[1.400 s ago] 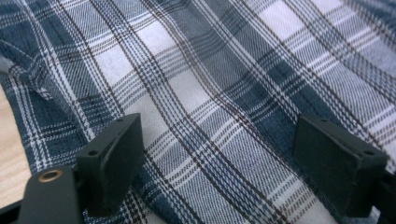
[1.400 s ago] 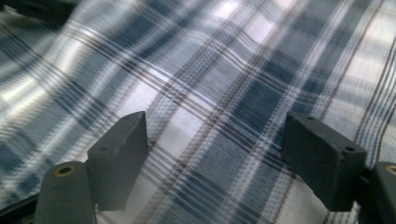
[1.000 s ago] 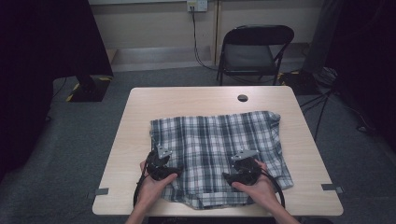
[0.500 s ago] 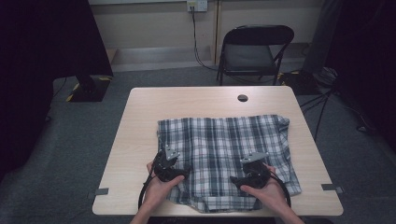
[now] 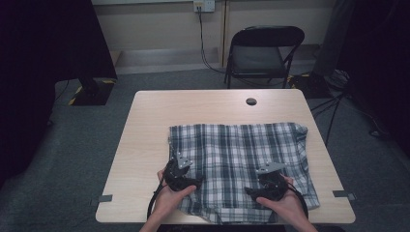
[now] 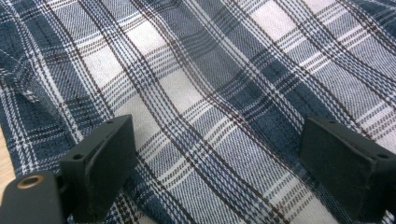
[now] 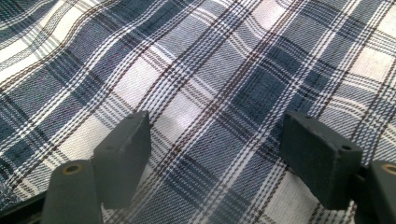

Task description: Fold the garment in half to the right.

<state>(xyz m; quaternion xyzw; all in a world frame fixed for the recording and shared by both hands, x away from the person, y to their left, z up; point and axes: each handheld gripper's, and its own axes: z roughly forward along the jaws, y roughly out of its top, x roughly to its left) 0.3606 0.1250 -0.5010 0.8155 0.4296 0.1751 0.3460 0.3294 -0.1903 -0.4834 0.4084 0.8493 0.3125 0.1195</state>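
two hands come in from the bottom of the high view. the left hand [image 5: 170, 195] holds the left claw [image 5: 180, 170] over the near left part of a plaid cloth [image 5: 241, 159]. the right hand [image 5: 281, 198] holds the right claw [image 5: 267, 180] over the near right part of the cloth. both hands sit low, close to the cloth, with the wrists near the front edge of the bench [image 5: 145, 145]. each claw has a grey three-cornered plate on top and a black cable that loops back by the wrist.

in the left gripper view the left claw [image 6: 215, 163] stands wide. its two black jaws are far apart and nothing is pinched between them, just flat cloth [image 6: 210, 79] below. in the right gripper view the right claw [image 7: 219, 154] is wide too, with only cloth [image 7: 210, 70] under the gap.

the cloth is blue, white and dark checks. it lies spread out on the near half of the bench, more to the right side, and its near edge hangs close to the front edge.

the bench is pale wood with a small dark round hole [image 5: 251, 101] near the far side. behind it stands a black folding chair [image 5: 263, 50]. the floor [image 5: 72, 159] is grey carpet. a cable runs down the far wall from a socket [image 5: 203, 5].
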